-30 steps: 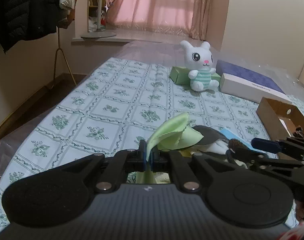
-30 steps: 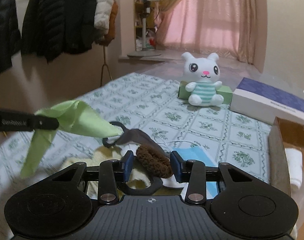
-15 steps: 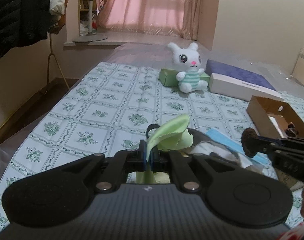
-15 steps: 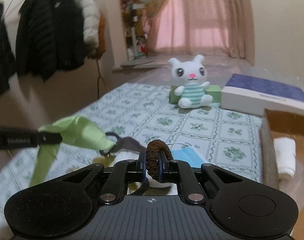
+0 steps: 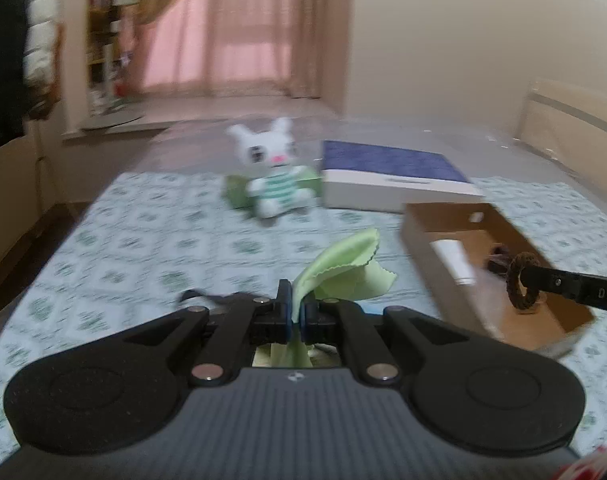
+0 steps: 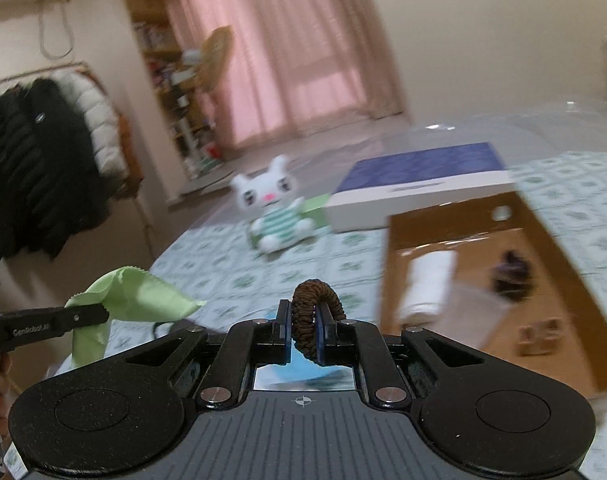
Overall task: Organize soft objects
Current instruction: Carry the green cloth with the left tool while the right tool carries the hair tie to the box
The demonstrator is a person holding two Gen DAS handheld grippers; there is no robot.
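My left gripper (image 5: 297, 312) is shut on a light green cloth (image 5: 343, 268), held above the patterned bedspread (image 5: 151, 248); the cloth also shows in the right wrist view (image 6: 135, 300). My right gripper (image 6: 305, 328) is shut on a brown hair scrunchie (image 6: 313, 312), which also shows in the left wrist view (image 5: 521, 286) over the open cardboard box (image 5: 435, 228). The box (image 6: 423, 232) holds a rolled white cloth (image 6: 427, 284) and a dark item (image 6: 511, 276).
A white plush bunny (image 5: 273, 176) sits against a green box (image 5: 235, 192) at the back. A blue-topped white box (image 5: 391, 176) lies beside it. A blue face mask (image 6: 303, 372) and a dark strap (image 5: 211, 298) lie under the grippers. Coats (image 6: 35, 160) hang at left.
Both grippers have swung right towards the cardboard box, each carrying its item. The scrunchie, grasped half a second ago, is now over the box.
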